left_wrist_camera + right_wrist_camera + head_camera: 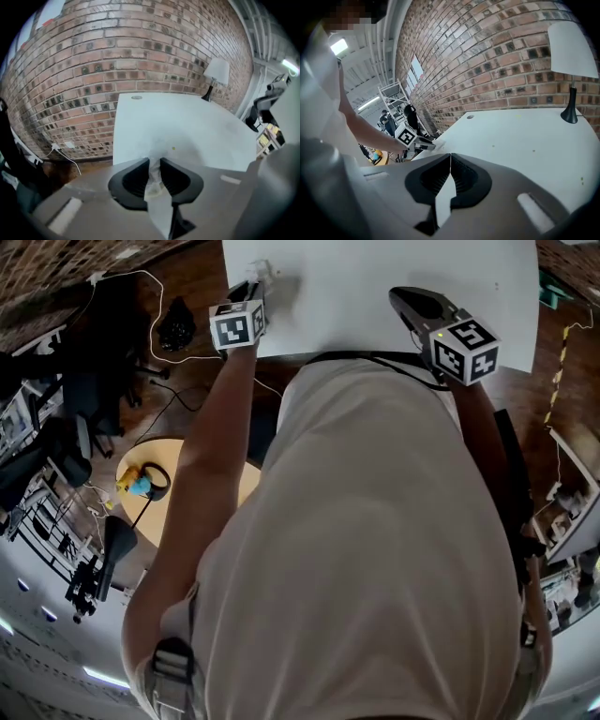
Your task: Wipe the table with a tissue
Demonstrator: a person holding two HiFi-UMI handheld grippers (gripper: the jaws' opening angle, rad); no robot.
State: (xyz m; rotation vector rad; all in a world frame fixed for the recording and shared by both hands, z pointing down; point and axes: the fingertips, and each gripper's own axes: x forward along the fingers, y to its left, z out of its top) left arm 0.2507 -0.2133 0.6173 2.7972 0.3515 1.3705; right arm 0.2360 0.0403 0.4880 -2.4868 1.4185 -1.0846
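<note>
The white table [375, 277] lies ahead of me, its near edge against my body. My left gripper [251, 285] hangs over the table's near left corner, shut on a crumpled white tissue [263, 271]. In the left gripper view the tissue [157, 206] is pinched between the black jaws and hangs through them, above the tabletop [187, 126]. My right gripper [410, 302] hovers over the near right part of the table, jaws shut with nothing between them. In the right gripper view the jaws meet in a thin line, and the left gripper [423, 146] shows beyond at the table's corner.
A white lamp [572, 51] with a black stem stands at the table's far edge by the brick wall [117, 56]. A round cable hole [136, 97] sits in the table's far corner. Left of the table, cables [141, 296] lie on the floor near a round wooden stool [178, 465].
</note>
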